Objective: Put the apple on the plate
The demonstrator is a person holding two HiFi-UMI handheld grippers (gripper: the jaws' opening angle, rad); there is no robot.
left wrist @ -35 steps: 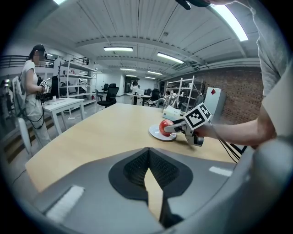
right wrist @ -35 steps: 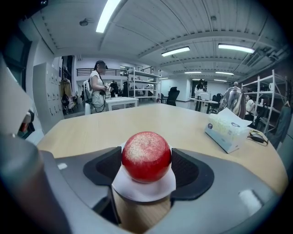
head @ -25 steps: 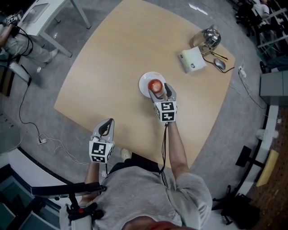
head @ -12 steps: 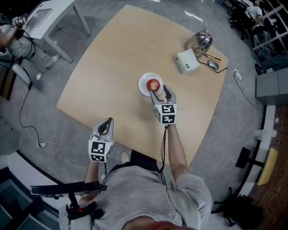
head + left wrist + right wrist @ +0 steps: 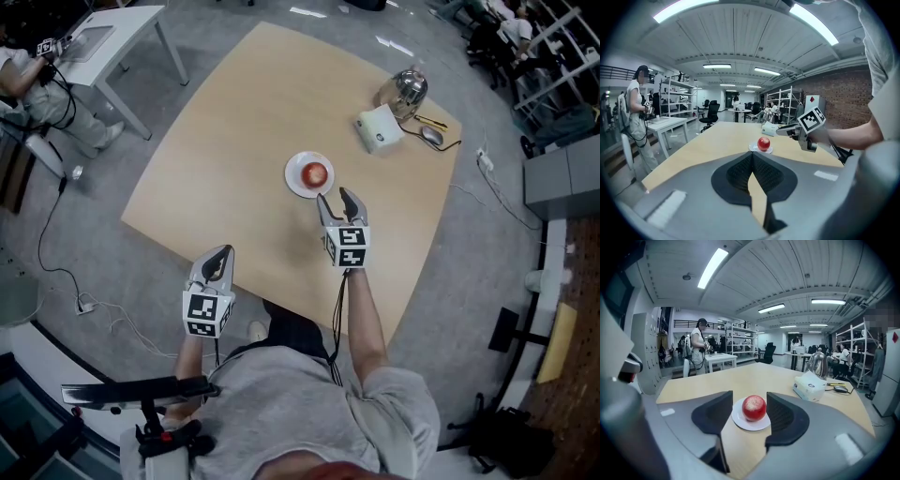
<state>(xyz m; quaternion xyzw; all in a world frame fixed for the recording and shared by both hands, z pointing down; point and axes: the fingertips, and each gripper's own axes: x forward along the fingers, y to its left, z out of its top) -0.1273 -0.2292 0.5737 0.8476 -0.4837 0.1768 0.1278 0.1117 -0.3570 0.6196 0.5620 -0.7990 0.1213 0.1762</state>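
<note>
1. Smooth, pale wooden table (image 5: 216, 141) with rounded corners, standing on grey carpet (image 5: 450, 244).
2. The glossy red apple (image 5: 316, 173) sits on the round white plate (image 5: 296, 182), mid-table.
3. Right gripper (image 5: 336, 195) is just short of the plate, its jaws half apart, just been closing, nothing between them.
4. Left gripper (image 5: 221, 253) is at the table edge, ribbed jaws pressed together, empty.

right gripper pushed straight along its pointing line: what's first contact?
Likely the round red apple on the small white plate, dead ahead of the right gripper; depth unclear. Its jaws have just been closing, nothing between them.
</note>
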